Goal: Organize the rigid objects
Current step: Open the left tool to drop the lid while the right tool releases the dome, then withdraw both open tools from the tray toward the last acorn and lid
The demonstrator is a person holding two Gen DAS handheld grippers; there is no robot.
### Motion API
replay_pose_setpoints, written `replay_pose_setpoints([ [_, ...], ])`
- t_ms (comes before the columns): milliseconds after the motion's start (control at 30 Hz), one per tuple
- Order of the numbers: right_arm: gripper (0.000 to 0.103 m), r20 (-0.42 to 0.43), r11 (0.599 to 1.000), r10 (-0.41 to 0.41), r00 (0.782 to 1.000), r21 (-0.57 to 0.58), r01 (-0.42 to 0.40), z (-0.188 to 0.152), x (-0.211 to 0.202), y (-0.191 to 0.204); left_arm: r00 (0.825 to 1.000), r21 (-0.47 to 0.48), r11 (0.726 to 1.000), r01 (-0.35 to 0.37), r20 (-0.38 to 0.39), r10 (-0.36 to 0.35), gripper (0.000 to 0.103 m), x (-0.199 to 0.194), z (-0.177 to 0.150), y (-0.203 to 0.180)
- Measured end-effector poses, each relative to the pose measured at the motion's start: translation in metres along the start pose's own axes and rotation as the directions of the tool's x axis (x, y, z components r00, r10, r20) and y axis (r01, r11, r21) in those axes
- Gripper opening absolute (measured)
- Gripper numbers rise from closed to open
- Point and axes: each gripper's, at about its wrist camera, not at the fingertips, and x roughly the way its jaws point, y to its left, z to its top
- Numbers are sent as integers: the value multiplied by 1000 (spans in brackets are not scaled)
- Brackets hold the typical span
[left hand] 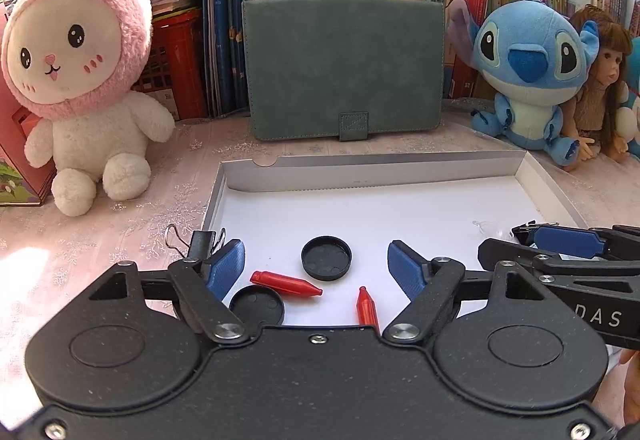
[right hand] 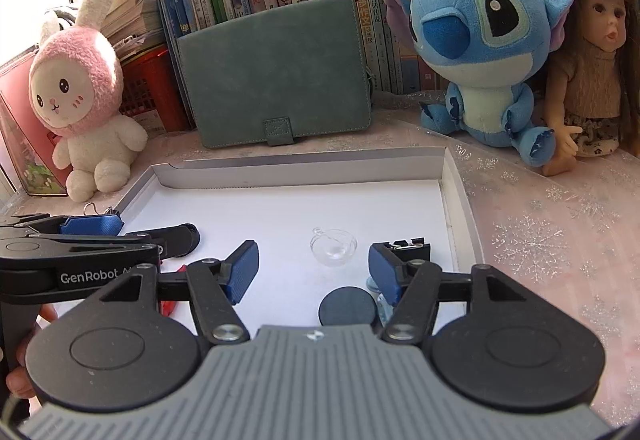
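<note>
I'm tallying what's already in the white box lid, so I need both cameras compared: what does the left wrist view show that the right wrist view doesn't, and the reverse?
Only the left wrist view shows two black caps lying rim-up and both red crayons clearly.

Only the right wrist view shows a small clear glass cup, a flat black disc and a black binder clip by the right wall.

Both show the white box lid, the green case, the plush toys, and both grippers, left gripper and right gripper, open.

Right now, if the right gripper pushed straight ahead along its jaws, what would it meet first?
Probably the small clear glass cup, which sits on the white tray floor just beyond the open right gripper. Depth is uncertain; if the gripper rides higher, it could pass over.
</note>
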Motion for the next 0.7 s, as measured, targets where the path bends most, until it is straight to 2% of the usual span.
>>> replay_pose_setpoints([
  [333, 86, 75, 998, 30, 997, -60, -26, -7, -37, 6, 996, 57, 998, -2, 89, -3, 87, -46, -15, 0],
  [700, 93, 132, 992, 59, 989, -114, -44, -30, -79, 10, 992, 45, 998, 52, 117, -57, 91, -91, -46, 6],
])
